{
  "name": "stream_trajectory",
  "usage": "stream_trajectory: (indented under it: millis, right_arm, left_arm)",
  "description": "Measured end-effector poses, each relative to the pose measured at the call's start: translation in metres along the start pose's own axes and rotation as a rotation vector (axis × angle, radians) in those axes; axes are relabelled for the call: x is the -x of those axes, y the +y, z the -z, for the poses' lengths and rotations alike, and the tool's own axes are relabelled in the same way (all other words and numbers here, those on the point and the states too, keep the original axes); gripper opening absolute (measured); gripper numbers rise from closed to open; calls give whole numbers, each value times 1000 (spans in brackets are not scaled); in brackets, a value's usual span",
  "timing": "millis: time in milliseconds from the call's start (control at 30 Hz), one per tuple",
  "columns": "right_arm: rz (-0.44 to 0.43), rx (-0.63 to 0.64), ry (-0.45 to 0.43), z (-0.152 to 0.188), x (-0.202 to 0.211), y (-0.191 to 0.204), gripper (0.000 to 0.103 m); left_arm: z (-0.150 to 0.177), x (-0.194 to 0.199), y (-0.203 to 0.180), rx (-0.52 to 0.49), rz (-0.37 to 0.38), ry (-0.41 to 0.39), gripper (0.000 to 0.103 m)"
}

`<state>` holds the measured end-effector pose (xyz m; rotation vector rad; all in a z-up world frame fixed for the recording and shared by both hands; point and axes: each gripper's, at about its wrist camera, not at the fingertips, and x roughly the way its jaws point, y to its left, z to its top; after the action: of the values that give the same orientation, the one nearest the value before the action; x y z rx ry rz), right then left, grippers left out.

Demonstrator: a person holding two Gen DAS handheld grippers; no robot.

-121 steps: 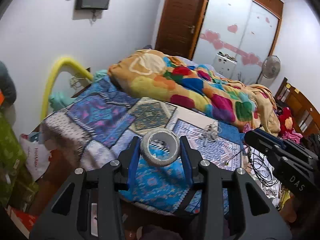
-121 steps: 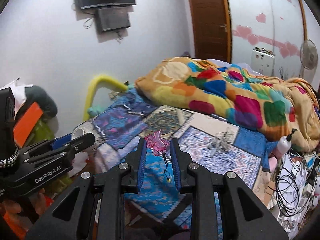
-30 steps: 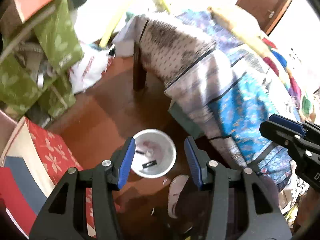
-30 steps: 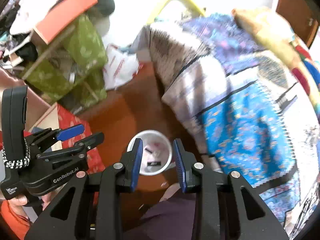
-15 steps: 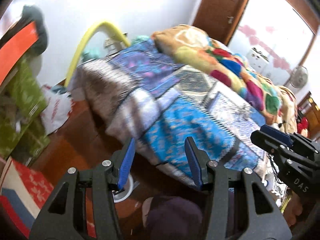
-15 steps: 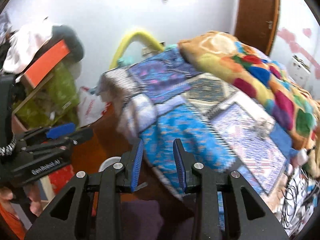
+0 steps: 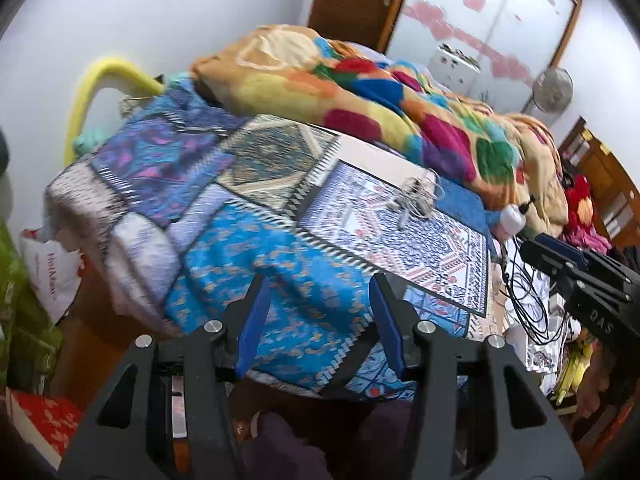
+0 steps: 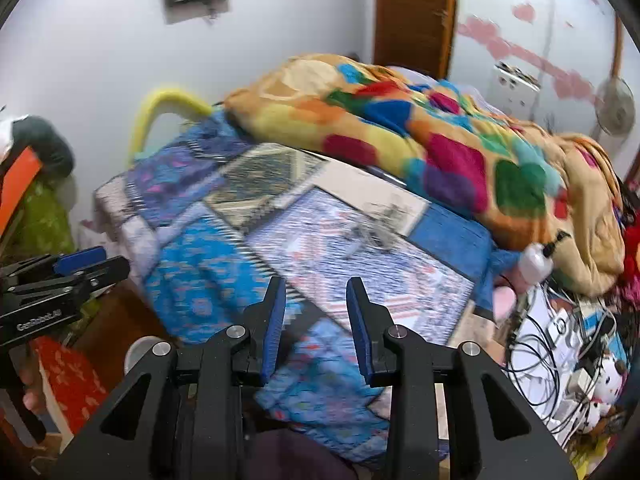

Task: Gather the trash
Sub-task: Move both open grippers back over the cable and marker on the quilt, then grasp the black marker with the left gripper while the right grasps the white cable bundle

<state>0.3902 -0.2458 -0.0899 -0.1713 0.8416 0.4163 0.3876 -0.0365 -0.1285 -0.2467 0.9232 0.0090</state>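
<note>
Patchwork-covered bed [image 7: 224, 216], bright blanket [image 7: 400, 112] heaped along its far side. Tangled wire scrap [image 7: 416, 200] near the bed's middle, beside the blanket's edge. Left gripper [image 7: 318, 320] and right gripper [image 8: 316, 322]: jaws parted, nothing between them, above the bed's near edge.

Both wrist views downward over bed [image 7: 304, 216]

One bed [image 7: 256, 280] carries one multicoloured blanket [image 7: 380, 92] and one tangle of wire [image 7: 416, 200]. Two hand-held grippers: left hand-held gripper [image 7: 318, 300], right hand-held gripper [image 8: 316, 300]. One fan [image 7: 554, 90].
</note>
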Motion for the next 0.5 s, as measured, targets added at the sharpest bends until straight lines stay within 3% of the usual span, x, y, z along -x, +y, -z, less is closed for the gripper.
stream_trajectory:
  millis: [233, 500]
  right_arm:
    - [48, -96, 56, -4, -35, -64, 29]
    - [56, -214, 106, -17, -84, -116, 29]
  left_arm:
    - [-20, -61, -40, -80, 45, 66, 50]
    - [-36, -158, -90, -200, 81, 146, 50]
